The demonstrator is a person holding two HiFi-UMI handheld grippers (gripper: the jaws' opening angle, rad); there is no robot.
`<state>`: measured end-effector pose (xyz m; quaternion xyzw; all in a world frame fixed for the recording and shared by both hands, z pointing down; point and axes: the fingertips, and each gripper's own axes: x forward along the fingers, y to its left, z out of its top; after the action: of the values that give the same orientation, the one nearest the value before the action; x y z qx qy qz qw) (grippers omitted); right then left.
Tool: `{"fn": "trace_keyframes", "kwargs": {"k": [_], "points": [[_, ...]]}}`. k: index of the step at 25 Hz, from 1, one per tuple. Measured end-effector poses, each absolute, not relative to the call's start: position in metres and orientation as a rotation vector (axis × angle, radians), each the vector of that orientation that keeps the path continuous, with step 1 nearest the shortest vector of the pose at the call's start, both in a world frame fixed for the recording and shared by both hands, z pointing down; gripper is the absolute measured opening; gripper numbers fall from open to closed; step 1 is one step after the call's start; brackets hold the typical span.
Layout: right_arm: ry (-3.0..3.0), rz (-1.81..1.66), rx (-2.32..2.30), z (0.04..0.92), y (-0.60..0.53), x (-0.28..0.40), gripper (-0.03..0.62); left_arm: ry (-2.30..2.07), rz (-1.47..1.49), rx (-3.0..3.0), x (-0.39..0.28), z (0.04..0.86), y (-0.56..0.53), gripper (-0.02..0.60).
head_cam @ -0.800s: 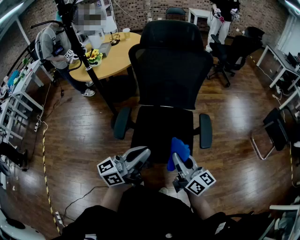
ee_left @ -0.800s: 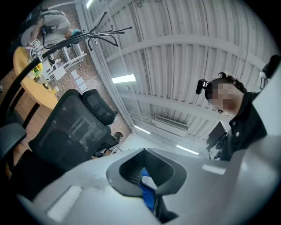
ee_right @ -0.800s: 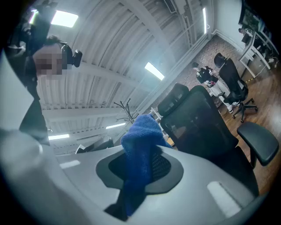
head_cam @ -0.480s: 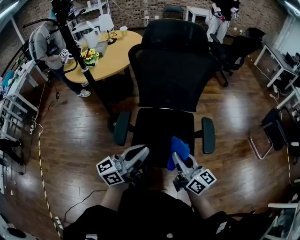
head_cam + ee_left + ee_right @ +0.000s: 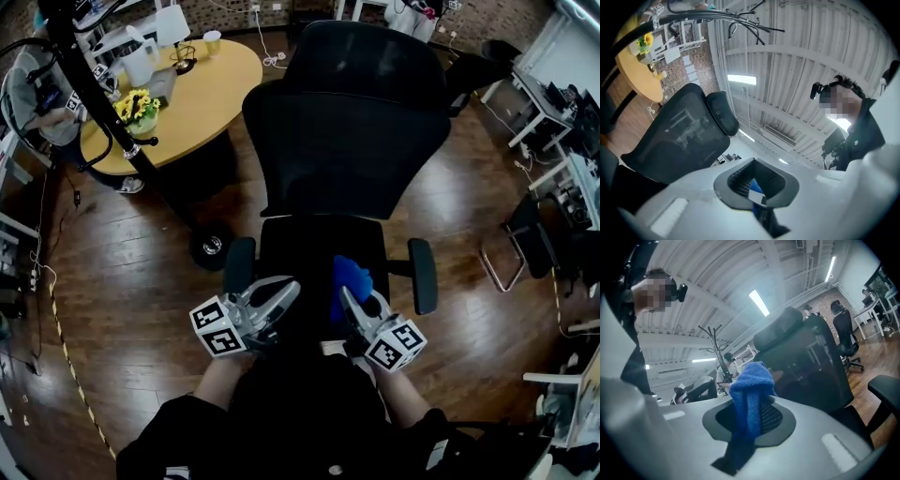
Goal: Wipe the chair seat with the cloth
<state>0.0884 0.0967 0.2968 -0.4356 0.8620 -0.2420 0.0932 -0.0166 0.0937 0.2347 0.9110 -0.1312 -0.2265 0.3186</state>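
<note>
A black office chair faces me in the head view, its seat (image 5: 305, 253) just ahead of both grippers and its tall backrest (image 5: 342, 141) behind. My right gripper (image 5: 352, 305) is shut on a blue cloth (image 5: 349, 279), which bunches above the jaws over the seat's front right part. In the right gripper view the cloth (image 5: 749, 394) stands up between the jaws of the right gripper (image 5: 754, 420), with its tail hanging down. My left gripper (image 5: 279, 295) hovers at the seat's front left, shut and holding nothing. The left gripper (image 5: 754, 185) points up at the backrest (image 5: 679, 136).
Armrests (image 5: 424, 274) (image 5: 239, 265) flank the seat. A black stand with a round base (image 5: 208, 246) rises at the left, beside a round yellow table (image 5: 211, 84) with flowers (image 5: 136, 105). A person sits at far left. Other chairs and desks (image 5: 525, 244) stand at the right on the wooden floor.
The head view has shifted forward and closer over the chair. Both grippers stay at the seat's front edge, the right one still holding the cloth.
</note>
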Motion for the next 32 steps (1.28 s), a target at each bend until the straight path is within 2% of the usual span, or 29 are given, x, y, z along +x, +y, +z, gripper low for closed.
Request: {"fn": "trace_keyframes", "kwargs": {"k": [7,15,21,28,32], "points": [[2.653,-0.91,-1.318,0.388,0.02,0.076,0.061,-0.441,-0.568,2.311,-0.016,0.276,0.05,-0.002],[2.937,-1.119,-1.227,0.58,-0.145,-0.001,0.061,-0.71,-0.56,2.088,-0.04,0.377,-0.021,-0.002],[3.096,-1.086,-1.348,0.669,-0.213,-0.058,0.061,-0.757,-0.581,2.019,-0.055,0.406,-0.019,-0.002],[3.165,-0.997,-1.409,0.691,-0.216,-0.07,0.061,-0.746,-0.555,2.024,-0.06,0.409,-0.015,-0.002],[3.123,-1.065,-1.544,0.702,-0.219,-0.029,0.061,-0.744,-0.544,2.016,-0.06,0.407,-0.016,-0.002]]}}
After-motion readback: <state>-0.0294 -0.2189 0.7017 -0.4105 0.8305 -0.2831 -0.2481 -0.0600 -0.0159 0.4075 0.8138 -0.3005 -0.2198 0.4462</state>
